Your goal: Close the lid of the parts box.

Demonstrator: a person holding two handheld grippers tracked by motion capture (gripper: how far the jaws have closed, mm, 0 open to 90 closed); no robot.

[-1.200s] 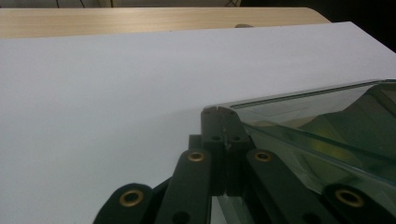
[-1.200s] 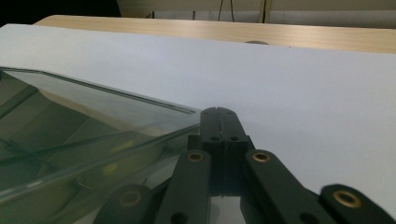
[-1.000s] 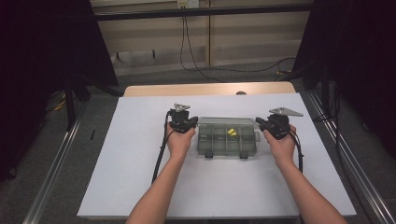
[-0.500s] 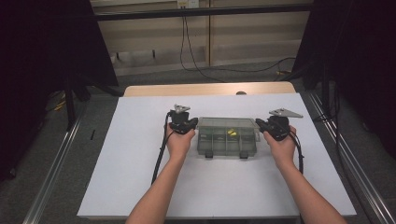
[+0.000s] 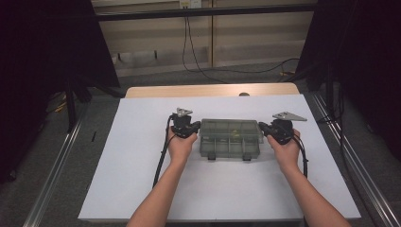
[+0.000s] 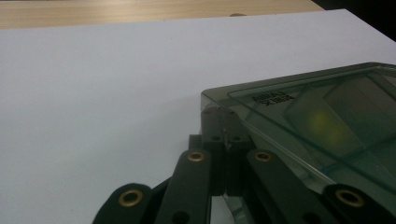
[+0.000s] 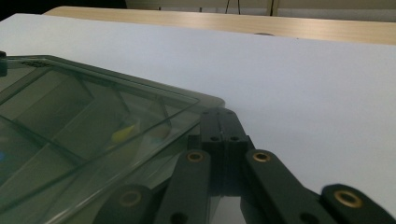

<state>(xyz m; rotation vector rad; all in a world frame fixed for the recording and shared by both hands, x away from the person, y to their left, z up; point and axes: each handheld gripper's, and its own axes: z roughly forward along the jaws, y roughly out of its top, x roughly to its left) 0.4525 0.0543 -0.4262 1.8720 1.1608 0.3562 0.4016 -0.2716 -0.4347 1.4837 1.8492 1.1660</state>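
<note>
A smoky see-through compartment box [image 5: 230,138] lies with its lid down in the middle of the white table [image 5: 132,175]. A small yellow piece [image 7: 122,133] sits in one of its back compartments and appears as a yellow blur [image 6: 322,126] in the left gripper view. My left gripper [image 5: 196,126] rests at the box's left end with its jaws shut together against the back left corner [image 6: 224,126]. My right gripper [image 5: 263,127] is at the right end, jaws shut beside the back right corner [image 7: 223,123]. Nothing is between either pair of jaws.
Two dark latches [image 5: 212,156] sit on the box's near side. Bare white surface lies all around the box. A wooden strip [image 5: 213,90] borders the far edge, with metal rails [image 5: 352,161] along the table's sides.
</note>
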